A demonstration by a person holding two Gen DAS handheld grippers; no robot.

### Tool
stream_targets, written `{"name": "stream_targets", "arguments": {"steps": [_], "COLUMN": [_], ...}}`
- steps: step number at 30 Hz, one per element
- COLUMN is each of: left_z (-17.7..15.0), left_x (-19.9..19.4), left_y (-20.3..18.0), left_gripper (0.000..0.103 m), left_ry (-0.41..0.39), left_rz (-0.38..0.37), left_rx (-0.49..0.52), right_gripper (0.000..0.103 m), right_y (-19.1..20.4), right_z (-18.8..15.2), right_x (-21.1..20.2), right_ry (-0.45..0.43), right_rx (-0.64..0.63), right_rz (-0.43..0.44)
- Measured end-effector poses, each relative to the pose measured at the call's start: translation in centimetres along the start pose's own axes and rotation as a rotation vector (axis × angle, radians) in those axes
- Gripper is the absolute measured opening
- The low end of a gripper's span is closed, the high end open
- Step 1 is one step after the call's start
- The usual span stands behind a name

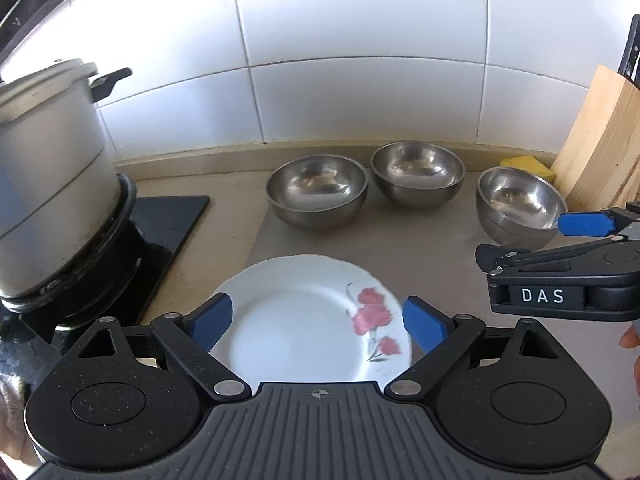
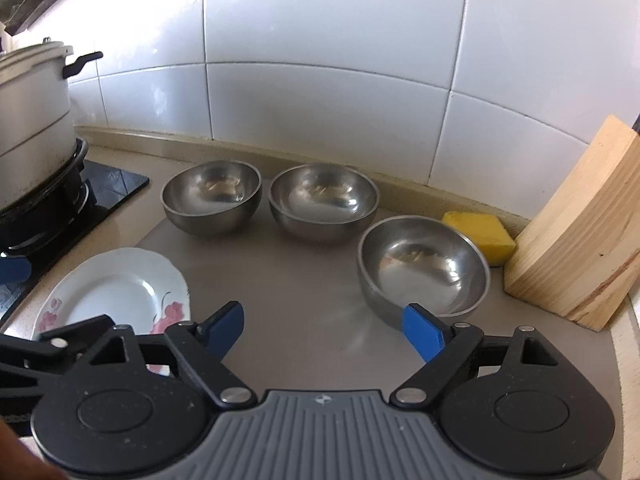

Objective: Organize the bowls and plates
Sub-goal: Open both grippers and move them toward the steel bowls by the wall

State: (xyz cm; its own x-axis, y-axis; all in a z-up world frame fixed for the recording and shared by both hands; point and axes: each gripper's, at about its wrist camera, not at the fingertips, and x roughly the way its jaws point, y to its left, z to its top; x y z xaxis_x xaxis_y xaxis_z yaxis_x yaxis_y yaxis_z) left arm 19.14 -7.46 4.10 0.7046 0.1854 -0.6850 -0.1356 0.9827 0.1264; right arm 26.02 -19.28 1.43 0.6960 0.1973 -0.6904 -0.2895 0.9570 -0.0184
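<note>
Plate: white floral plate lies flat near the front edge of the surface, just beside the black hob; slight blur in the left wrist view
Bowls: three steel bowls, all upright and apparently empty; far-left bowl and middle bowl sit side by side near the back edge; their rims look close, though I cannot tell if they touch; right bowl sits apart, nearer the front, just beside a yellow sponge and a wooden knife block
Left gripper: left gripper hangs over the plate, fingers spread wide to either side of it; nothing held
Right gripper: right gripper has its fingers apart; one blue finger overlaps the near rim of the right bowl; contact cannot be told
Other: lidded pot stands on the hob at the left end
Step in hand: likely the approach to a first pick, the right side lining up on the right bowl; no stacking done yet
Next move: probably straddle the bowl's rim with the fingers, close, lift, then nest it in a neighbour; thin, slick steel may slip, so a firm pinch seems wise
</note>
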Motion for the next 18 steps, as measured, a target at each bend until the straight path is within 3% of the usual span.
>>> {"name": "stream_targets", "arguments": {"steps": [18], "left_z": [3.1], "left_x": [1.1], "left_y": [-2.3], "left_gripper": [0.09], "left_ry": [-0.012], "left_rz": [-0.006], "left_rx": [0.053], "right_gripper": [0.066], "right_y": [-3.6], "right_z": [0.9], "right_x": [-0.7], "right_ry": [-0.011], "right_rx": [0.039], "right_rz": [-0.021]}}
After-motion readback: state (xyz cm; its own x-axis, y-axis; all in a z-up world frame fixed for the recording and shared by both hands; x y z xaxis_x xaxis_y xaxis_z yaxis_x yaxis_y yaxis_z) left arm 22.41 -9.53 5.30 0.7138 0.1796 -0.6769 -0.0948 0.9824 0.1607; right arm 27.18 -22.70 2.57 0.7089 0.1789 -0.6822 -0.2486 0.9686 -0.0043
